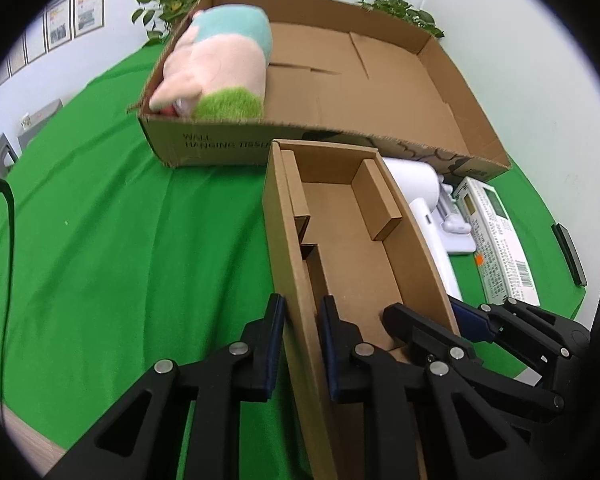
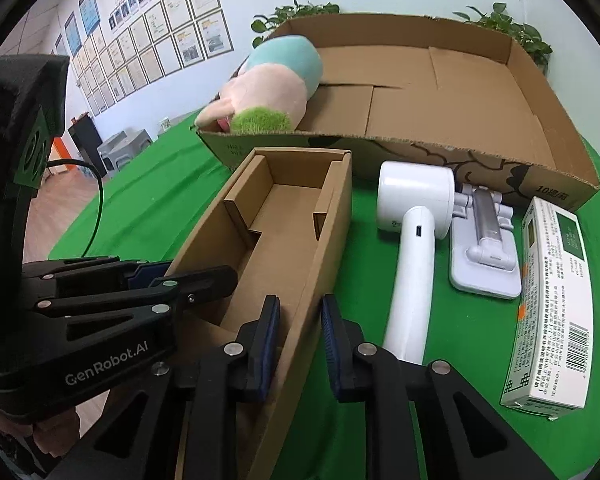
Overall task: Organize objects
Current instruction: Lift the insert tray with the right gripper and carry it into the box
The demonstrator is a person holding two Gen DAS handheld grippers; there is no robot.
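1 plush toy (image 2: pixel 268 88) is already lodged in the large cardboard tray (image 2: pixel 556 148) at upper frame; the small carton (image 2: pixel 308 232) is clamped by left gripper (image 1: pixel 300 344) and right gripper (image 2: pixel 300 344), 1 wall each; the white handheld device (image 2: pixel 412 248), phone stand (image 2: pixel 484 248) and medicine box (image 2: pixel 552 308) are left on the green counter (image 2: pixel 140 208).

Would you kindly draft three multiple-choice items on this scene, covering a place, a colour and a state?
1. Where does the plush toy lie?
A. On the cloth
B. In the large carton
C. In the narrow box

2. What colour is the table cloth?
A. Green
B. Blue
C. Grey

3. How is the narrow box held?
A. Left gripper only
B. Neither gripper
C. Left gripper and right gripper, one wall each

Key: 1 B, it rests against the carton's left wall. 2 A, green shows around everything. 3 C, each gripper's pads pinch a side wall.
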